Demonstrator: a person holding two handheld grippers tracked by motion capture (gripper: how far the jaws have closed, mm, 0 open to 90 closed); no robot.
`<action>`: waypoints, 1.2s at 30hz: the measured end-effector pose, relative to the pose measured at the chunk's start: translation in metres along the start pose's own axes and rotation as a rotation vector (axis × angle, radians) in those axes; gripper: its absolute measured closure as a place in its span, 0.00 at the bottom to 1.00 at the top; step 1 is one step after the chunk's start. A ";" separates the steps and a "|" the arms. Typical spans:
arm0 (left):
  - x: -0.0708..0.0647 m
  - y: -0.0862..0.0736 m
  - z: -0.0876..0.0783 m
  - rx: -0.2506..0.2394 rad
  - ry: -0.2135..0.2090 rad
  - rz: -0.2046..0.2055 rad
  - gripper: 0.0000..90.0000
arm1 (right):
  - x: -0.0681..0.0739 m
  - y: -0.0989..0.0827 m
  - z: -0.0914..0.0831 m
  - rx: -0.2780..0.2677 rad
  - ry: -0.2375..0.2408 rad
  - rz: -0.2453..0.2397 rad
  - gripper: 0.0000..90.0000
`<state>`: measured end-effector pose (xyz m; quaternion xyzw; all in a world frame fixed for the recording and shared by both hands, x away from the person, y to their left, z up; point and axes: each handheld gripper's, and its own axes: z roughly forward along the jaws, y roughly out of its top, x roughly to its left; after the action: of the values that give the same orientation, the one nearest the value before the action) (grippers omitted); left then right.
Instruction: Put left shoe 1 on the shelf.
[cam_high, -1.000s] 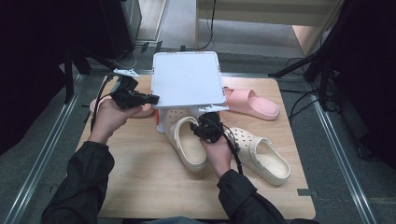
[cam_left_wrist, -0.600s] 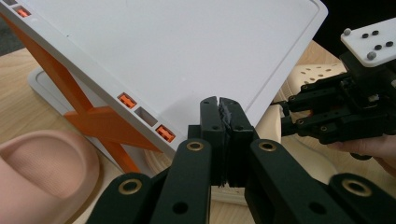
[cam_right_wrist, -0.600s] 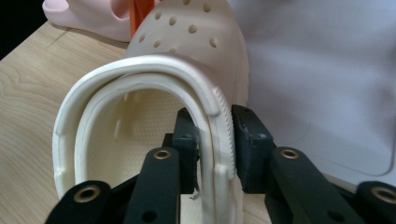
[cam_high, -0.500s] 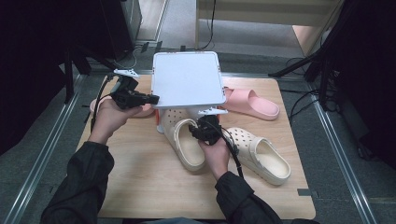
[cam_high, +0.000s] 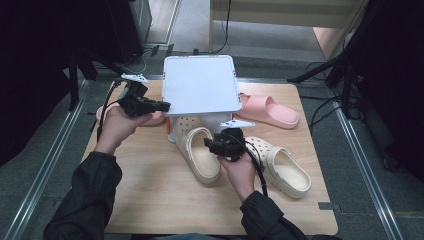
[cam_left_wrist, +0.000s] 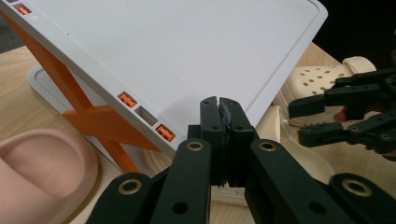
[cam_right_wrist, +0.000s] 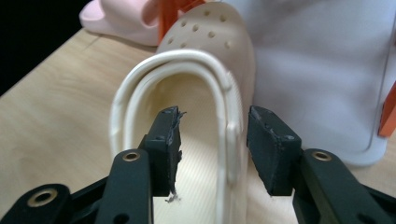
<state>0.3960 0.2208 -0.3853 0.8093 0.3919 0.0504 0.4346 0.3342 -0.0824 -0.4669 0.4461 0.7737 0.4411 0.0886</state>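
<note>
Right hand-held gripper (cam_right_wrist: 212, 140) has just opened, straddling the cream clog's (cam_right_wrist: 196, 116) side wall (released); left hand-held gripper (cam_left_wrist: 219, 112) together, empty.

Rack (cam_high: 200, 90) at table (cam_high: 150, 200) rear; clogs (cam_high: 197, 152) before it, slippers (cam_high: 270, 110) flanking it.

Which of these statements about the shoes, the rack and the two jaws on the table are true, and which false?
1. The left gripper has its jaws shut. True.
2. The right gripper squeezes the cream clog tight. False: its jaws have just been opening and stand apart, one on each side of the clog's side wall.
3. A second cream clog lies to the right of the person's right hand. True.
4. Both pink slippers sit on top of the white rack. False: the rack's top is bare; one pink slipper lies on the wooden table.
</note>
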 end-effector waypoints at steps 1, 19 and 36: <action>0.000 0.000 0.000 0.000 0.001 0.001 0.99 | 0.001 -0.002 -0.004 0.000 0.009 0.000 0.62; -0.001 -0.001 0.000 -0.009 0.002 0.011 0.98 | 0.018 -0.063 -0.053 0.071 0.090 -0.090 1.00; -0.001 -0.002 0.000 -0.014 0.001 0.007 0.98 | 0.021 -0.095 -0.040 0.173 0.115 -0.110 1.00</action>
<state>0.3944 0.2208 -0.3865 0.8077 0.3889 0.0552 0.4397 0.2425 -0.1102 -0.5099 0.3830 0.8360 0.3919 0.0294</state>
